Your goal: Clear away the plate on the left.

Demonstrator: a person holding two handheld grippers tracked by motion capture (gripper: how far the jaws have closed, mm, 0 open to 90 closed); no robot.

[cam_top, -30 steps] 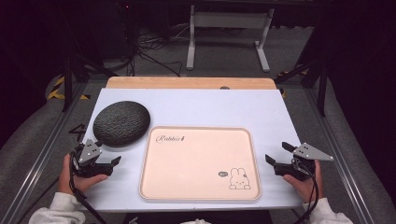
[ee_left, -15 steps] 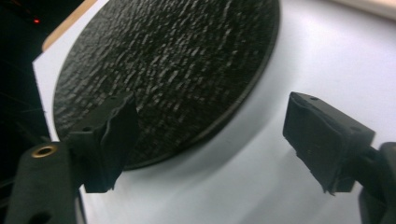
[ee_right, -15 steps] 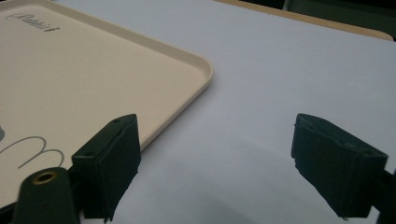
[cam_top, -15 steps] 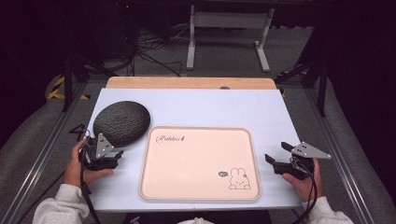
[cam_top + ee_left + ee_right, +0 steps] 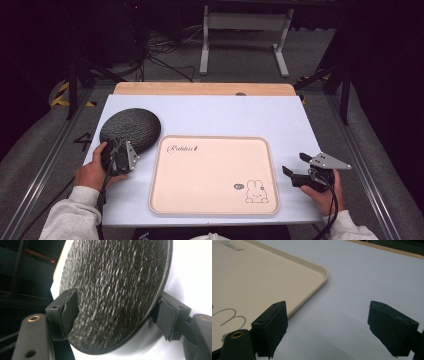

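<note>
The left hand-held gripper (image 5: 121,159) stands wide around the near rim of the black textured plate (image 5: 130,128), which lies flat on the tabletop (image 5: 225,115) just left of the beige tray (image 5: 215,210). The right hand-held gripper (image 5: 300,175) waits wide and empty beside the tray. Closing on so thin an edge, the jaws may slip off or tip the plate against the tray rim.

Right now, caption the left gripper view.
Left gripper, jaws open, straddles the edge of a dark plate.
</note>
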